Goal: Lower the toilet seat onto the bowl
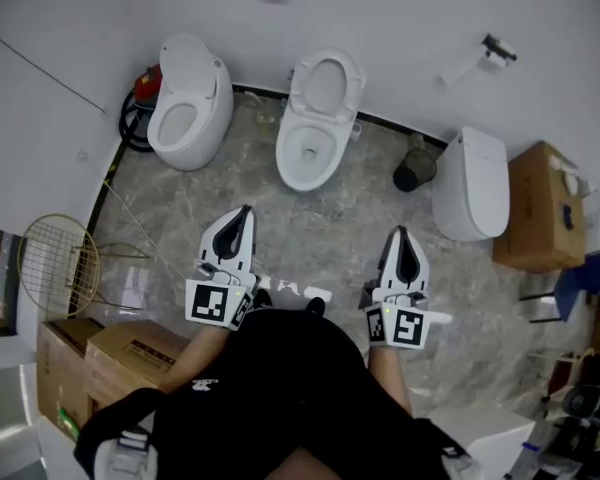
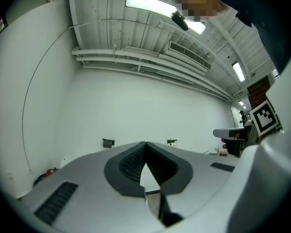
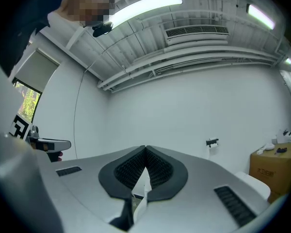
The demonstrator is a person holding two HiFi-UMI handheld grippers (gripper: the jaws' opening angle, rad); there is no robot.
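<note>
Three white toilets stand along the far wall in the head view. On the middle toilet [image 1: 308, 153] the ring seat [image 1: 326, 84] is raised against the wall, leaving the bowl uncovered. The left toilet [image 1: 185, 118] also stands uncovered, and the right toilet [image 1: 471, 183] has its lid down. My left gripper [image 1: 242, 212] and right gripper [image 1: 401, 232] are both shut and hold nothing. They hover over the marble floor, well short of the toilets. In the gripper views the left gripper [image 2: 145, 144] and right gripper [image 3: 145, 148] point at the bare white wall.
A black bin [image 1: 413, 173] sits between the middle and right toilets. A brown cardboard box [image 1: 540, 208] stands at the right, with more boxes [image 1: 130, 353] at the near left. A round wire frame [image 1: 58, 265] leans by the left wall. A red item with a black hose [image 1: 140, 93] sits behind the left toilet.
</note>
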